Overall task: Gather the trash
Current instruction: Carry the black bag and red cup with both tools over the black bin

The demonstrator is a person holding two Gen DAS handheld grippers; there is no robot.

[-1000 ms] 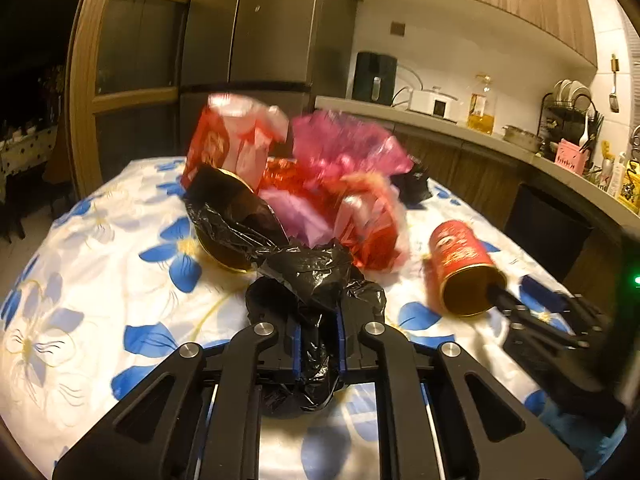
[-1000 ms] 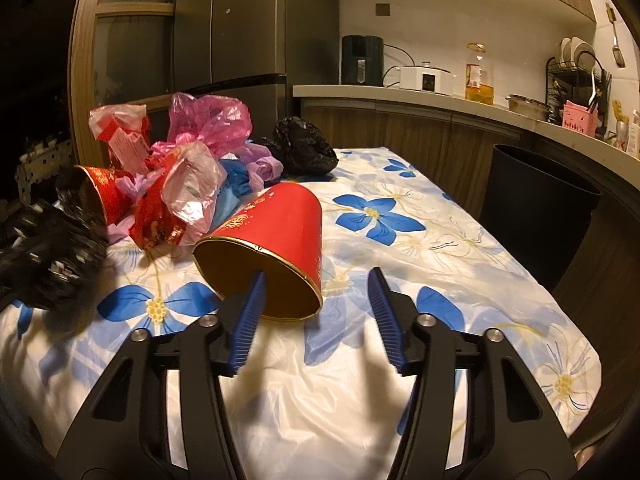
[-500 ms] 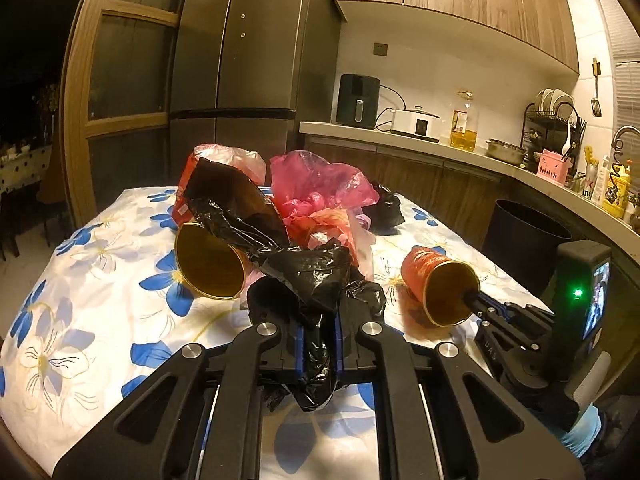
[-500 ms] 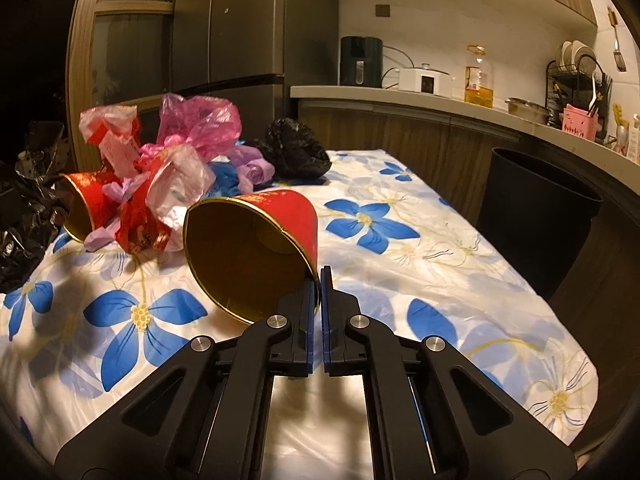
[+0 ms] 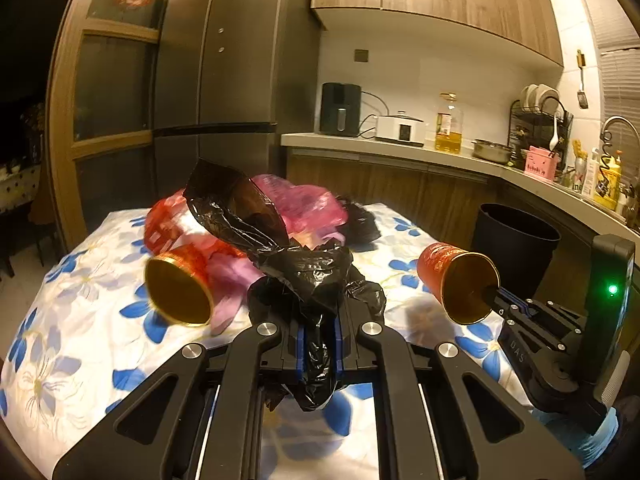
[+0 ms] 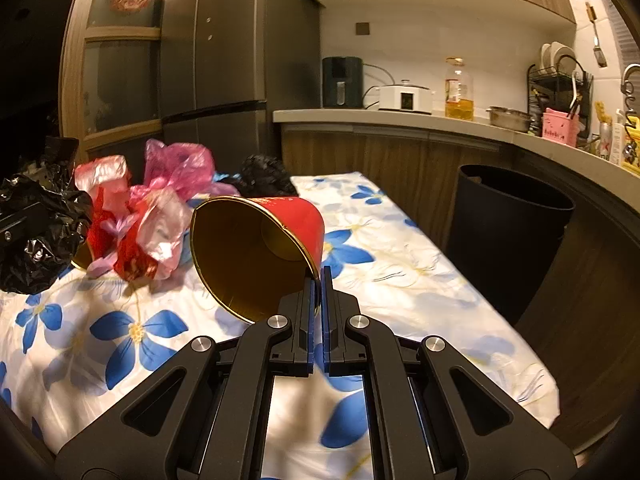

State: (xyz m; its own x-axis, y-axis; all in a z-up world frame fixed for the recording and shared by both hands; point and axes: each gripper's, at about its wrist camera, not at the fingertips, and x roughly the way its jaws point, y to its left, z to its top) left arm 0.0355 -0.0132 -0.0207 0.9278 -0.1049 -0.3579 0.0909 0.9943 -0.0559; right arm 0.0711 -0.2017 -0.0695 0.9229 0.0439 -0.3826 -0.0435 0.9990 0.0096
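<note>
My left gripper is shut on a crumpled black plastic bag, held a little above the flowered tablecloth. My right gripper is shut on the rim of a red paper cup with a gold inside, lifted off the cloth and tilted with its mouth toward the camera. The same red paper cup shows at the right in the left wrist view. A second red cup lies on its side among red and pink plastic bags. A black trash bin stands right of the table.
Another black bag lies at the table's far end. A dark fridge stands behind the table. The kitchen counter along the right carries a cooker, an oil bottle, a pot and a dish rack.
My right gripper closed on the red cup's rim and lifted it off the cloth. My left gripper rose with the black bag held in it.
</note>
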